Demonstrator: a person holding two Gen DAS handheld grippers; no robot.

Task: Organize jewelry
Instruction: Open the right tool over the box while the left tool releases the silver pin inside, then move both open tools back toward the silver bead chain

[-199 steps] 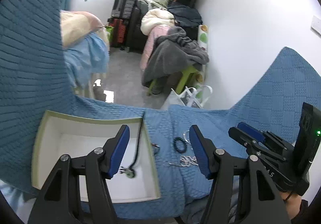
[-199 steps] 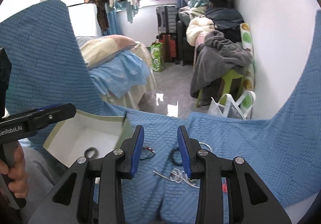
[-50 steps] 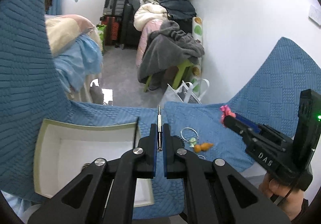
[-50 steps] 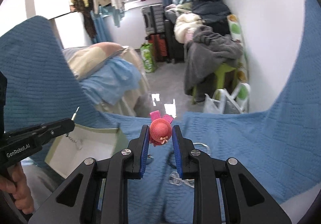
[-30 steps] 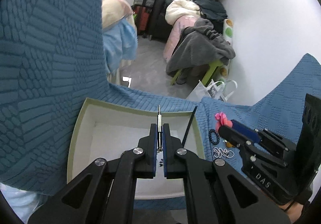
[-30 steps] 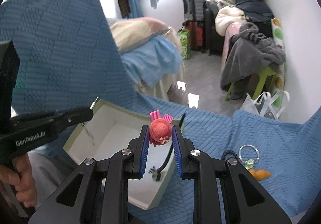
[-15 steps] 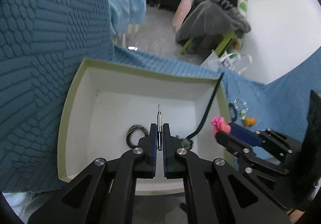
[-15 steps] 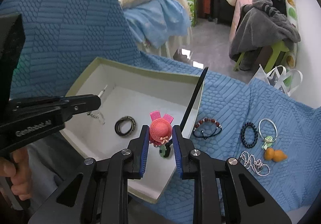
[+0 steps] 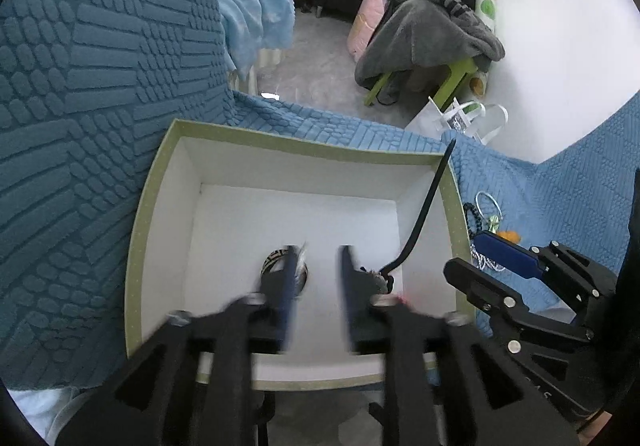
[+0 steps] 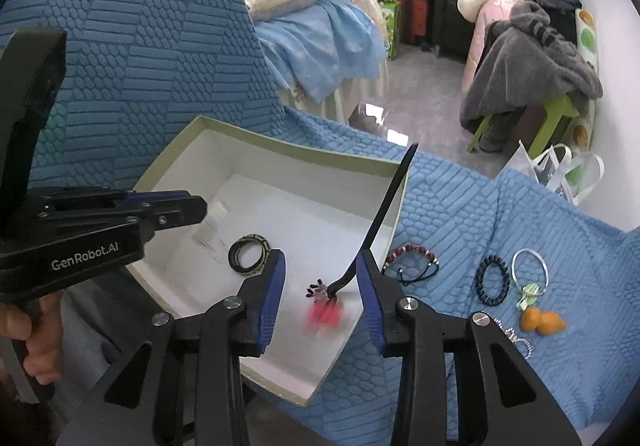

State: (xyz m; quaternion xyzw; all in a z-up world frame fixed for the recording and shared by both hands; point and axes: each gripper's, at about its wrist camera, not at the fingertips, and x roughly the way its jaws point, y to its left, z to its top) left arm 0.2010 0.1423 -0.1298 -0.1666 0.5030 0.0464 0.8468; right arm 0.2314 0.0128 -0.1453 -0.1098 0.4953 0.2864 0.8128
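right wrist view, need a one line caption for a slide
Open right tongs above the white box, a blurred pink clip dropping in; bracelets wait on the blue blanket.

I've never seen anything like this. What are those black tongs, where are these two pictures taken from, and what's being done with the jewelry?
They are hand-held grippers, one per hand, each with a camera looking along its fingers. One picture is from the left gripper, the other from the right gripper. Both are open above a white box on a blue blanket. A blurred pink ornament shows under the right gripper. A patterned ring and a black-stemmed hairpin are in the box. Bracelets and a keyring wait on the blanket.
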